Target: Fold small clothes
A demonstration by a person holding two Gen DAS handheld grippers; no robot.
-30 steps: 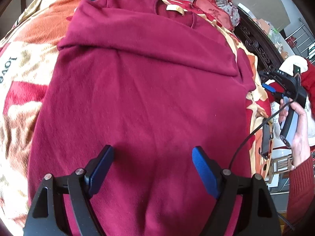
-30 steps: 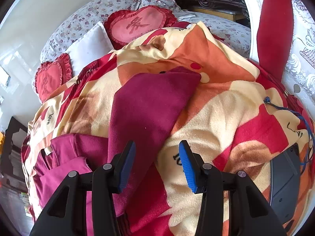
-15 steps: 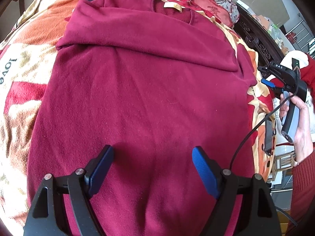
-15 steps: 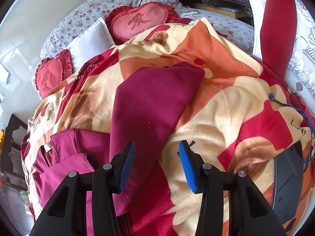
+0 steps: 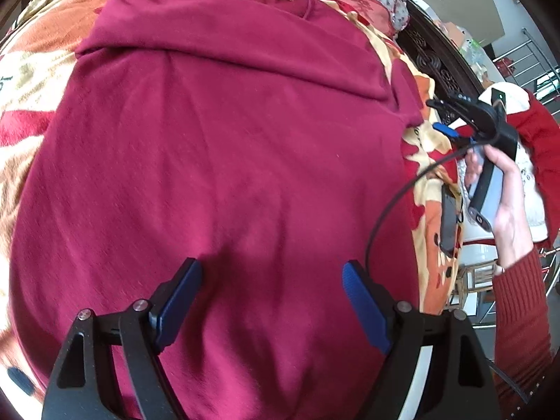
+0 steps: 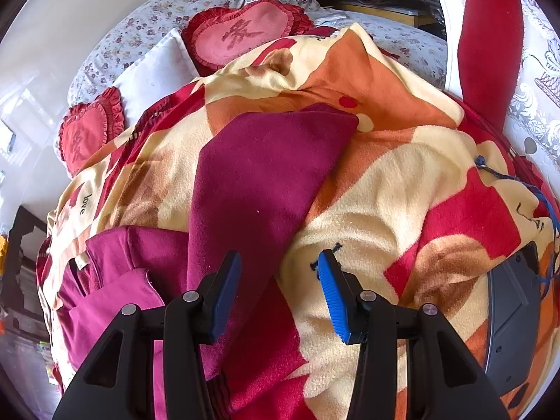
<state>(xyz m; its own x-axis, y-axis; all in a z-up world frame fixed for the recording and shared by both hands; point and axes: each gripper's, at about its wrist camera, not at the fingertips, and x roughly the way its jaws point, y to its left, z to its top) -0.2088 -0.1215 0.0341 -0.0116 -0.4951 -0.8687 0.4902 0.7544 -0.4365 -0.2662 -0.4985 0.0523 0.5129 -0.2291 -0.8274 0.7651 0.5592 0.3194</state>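
— Red and orange, that big blanket [image 6: 402, 182] covers the whole bed. What is on it?

— One dark red sweater [image 5: 217, 161], spread flat. One sleeve [image 6: 266, 175] sticks out across the blanket; the other is folded over its chest.

— And the pillows?

— Two red heart pillows [image 6: 245, 35] and one white pillow [image 6: 157, 70], far back.

— What are the tongs doing?

— The left gripper [image 5: 269, 304] is wide apart, right over the sweater, holding nothing. The right gripper [image 6: 276, 294] is apart too, above the sleeve's edge, also holding nothing.
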